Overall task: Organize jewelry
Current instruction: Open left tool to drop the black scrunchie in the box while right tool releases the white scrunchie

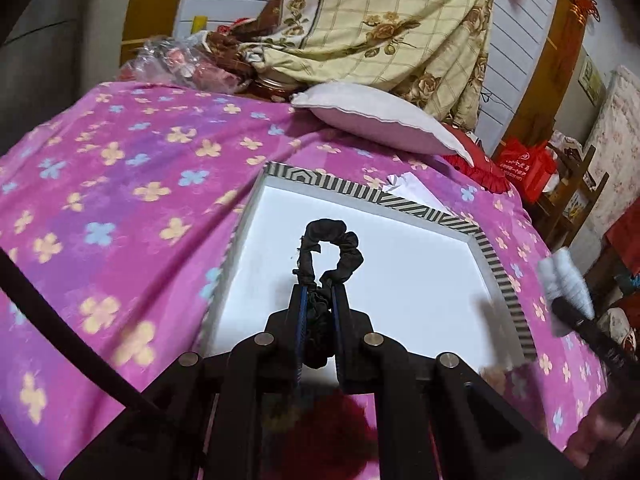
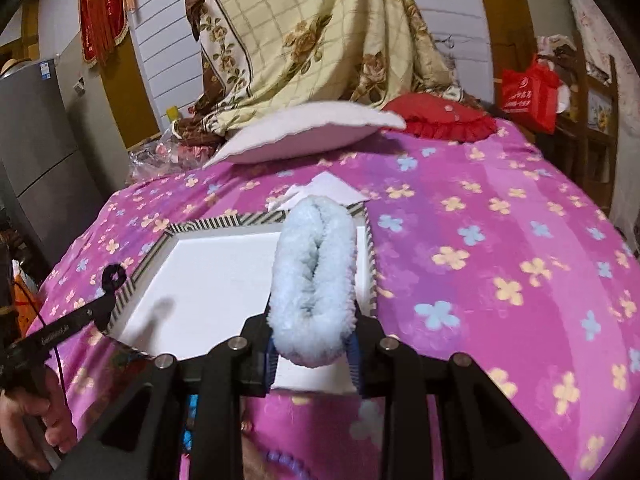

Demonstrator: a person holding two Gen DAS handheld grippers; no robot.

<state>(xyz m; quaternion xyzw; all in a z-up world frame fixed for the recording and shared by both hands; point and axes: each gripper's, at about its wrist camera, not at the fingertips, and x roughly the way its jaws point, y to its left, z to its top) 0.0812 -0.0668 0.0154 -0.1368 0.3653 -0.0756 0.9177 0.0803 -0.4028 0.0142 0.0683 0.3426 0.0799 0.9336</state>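
Carrying hair ties toward a shallow white tray with a black-and-white striped rim (image 1: 436, 216) on the pink flowered bedspread (image 1: 120, 184), the left gripper (image 1: 319, 286) was clenched on a black fabric scrunchie (image 1: 336, 246), held above the tray's floor. The right gripper (image 2: 312, 320) grasped a fluffy pale-blue scrunchie (image 2: 316, 276) over the tray's near right corner. Lowering and releasing each inside appeared next.
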